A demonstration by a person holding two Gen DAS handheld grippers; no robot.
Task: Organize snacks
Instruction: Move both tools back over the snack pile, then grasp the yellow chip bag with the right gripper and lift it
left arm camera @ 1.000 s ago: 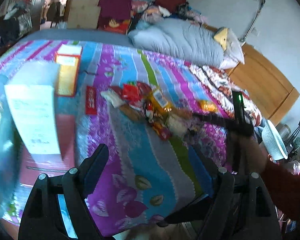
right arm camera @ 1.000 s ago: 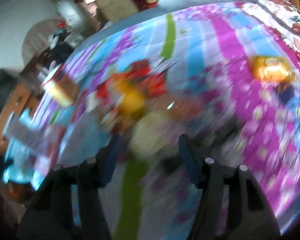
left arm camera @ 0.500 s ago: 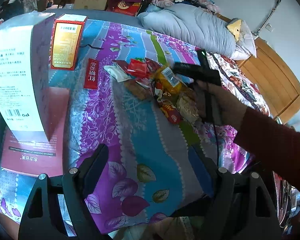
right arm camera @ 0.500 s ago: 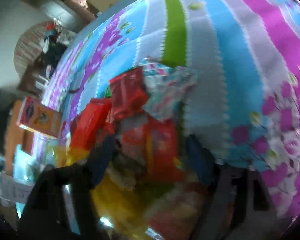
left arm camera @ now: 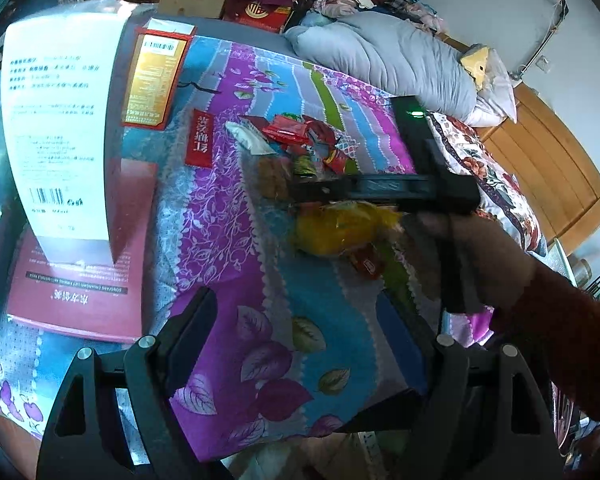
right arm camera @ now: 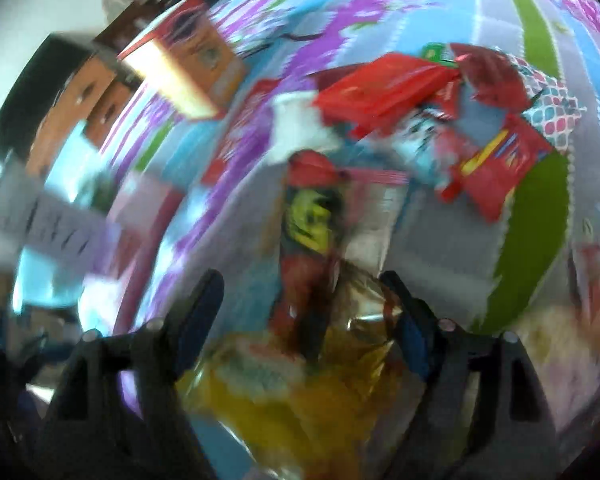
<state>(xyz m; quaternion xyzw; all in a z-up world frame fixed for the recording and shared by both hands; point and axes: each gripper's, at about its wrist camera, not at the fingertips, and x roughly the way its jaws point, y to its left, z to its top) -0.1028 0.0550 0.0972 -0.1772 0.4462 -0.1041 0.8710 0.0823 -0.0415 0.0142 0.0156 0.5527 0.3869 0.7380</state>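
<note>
Crinkly yellow snack bag [right arm camera: 300, 412] lies between my right claw [right arm camera: 304, 308] fingers, spread, not gripping | red-and-yellow packets [right arm camera: 496, 168] heaped just beyond, blurred | left claw [left arm camera: 296, 320] spread over the striped floral bedspread [left arm camera: 220, 240], well short of the heap | tall white box [left arm camera: 60, 120] at left

grey duvet [left arm camera: 384, 64] – yellow pillow [left arm camera: 478, 66] – wooden headboard [left arm camera: 556, 176]
</note>
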